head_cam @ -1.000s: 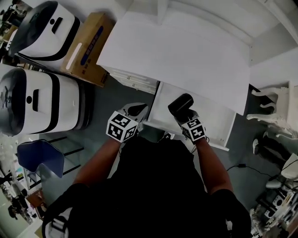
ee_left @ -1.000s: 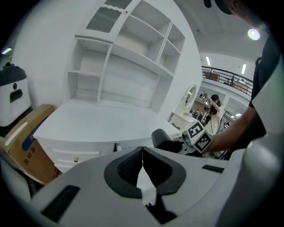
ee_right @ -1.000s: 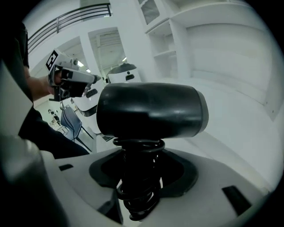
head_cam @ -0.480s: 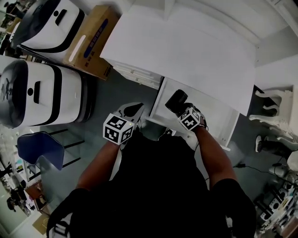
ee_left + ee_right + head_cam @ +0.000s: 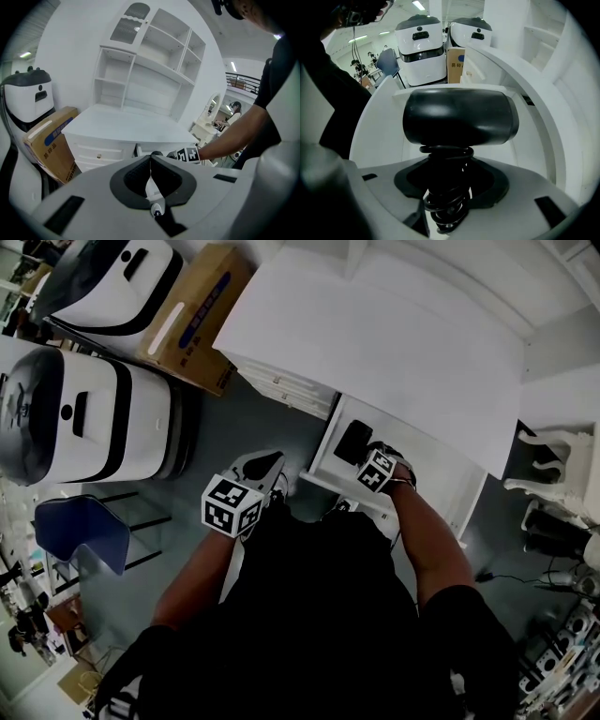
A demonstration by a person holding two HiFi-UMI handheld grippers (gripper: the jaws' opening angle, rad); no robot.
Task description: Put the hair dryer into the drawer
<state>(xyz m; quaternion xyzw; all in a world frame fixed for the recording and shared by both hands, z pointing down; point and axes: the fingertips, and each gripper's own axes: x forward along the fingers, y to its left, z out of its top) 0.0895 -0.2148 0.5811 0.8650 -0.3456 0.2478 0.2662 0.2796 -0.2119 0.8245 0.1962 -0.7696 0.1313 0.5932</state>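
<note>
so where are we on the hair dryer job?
Done: drawer open, hair dryer picked up. In hand: right gripper shut on its cord-wrapped handle, holding it over the drawer's inside; contact with the bottom unclear. The left gripper is shut, empty, beside the drawer. Left: set down, release, withdraw.

A grey floor point(image 5: 248, 427) runs under a white desk point(image 5: 375, 343), whose flat top fills the upper middle of the head view. Along the desk's back edge stands a white shelf unit point(image 5: 150, 61) of open compartments (one panel at its top left corner is slatted). A brown cardboard box point(image 5: 192, 320) stands just beside the desk's left end, and past it are two white-and-black rounded machines point(image 5: 66, 413). A blue chair point(image 5: 80, 535) sits near the nearer machine. Off the desk's right end is white carved furniture point(image 5: 553, 460) with an oval mirror point(image 5: 213, 104). Strip lights point(image 5: 418, 5) glow on the ceiling.
</note>
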